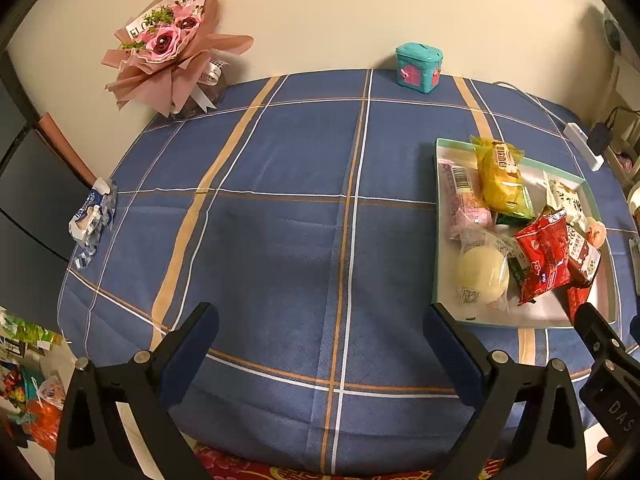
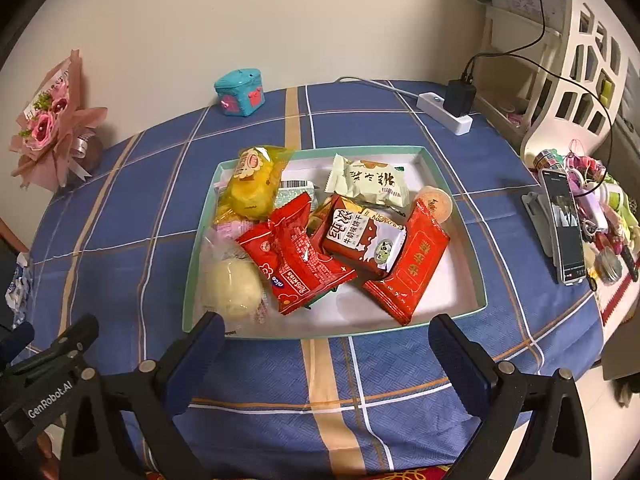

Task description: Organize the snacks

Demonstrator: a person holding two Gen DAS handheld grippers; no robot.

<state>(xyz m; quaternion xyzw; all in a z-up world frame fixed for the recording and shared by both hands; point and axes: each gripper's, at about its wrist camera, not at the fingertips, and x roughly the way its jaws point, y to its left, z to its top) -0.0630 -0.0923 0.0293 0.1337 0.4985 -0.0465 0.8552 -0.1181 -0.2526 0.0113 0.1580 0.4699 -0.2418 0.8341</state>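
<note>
A shallow white tray with a teal rim [image 2: 452, 184] [image 1: 436, 216] sits on the blue checked tablecloth and holds several snack packets. Among them are a yellow pack [image 2: 256, 184] [image 1: 500, 176], a red pack [image 2: 296, 264] [image 1: 544, 256], a brown-and-white biscuit pack [image 2: 364, 240], a flat red pack [image 2: 412, 268], a pale green pack [image 2: 372, 180] and a wrapped pale bun [image 2: 234, 288] [image 1: 482, 272]. My right gripper [image 2: 326, 344] is open just short of the tray's near rim. My left gripper [image 1: 320, 332] is open over bare cloth, left of the tray. Neither holds anything.
A pink bouquet [image 1: 172, 48] and a teal toy box [image 1: 418, 66] stand at the back by the wall. A blue-white wrapper [image 1: 94, 216] lies at the table's left edge. A power strip with charger [image 2: 452, 108], a phone [image 2: 564, 224] and small clutter sit at the right.
</note>
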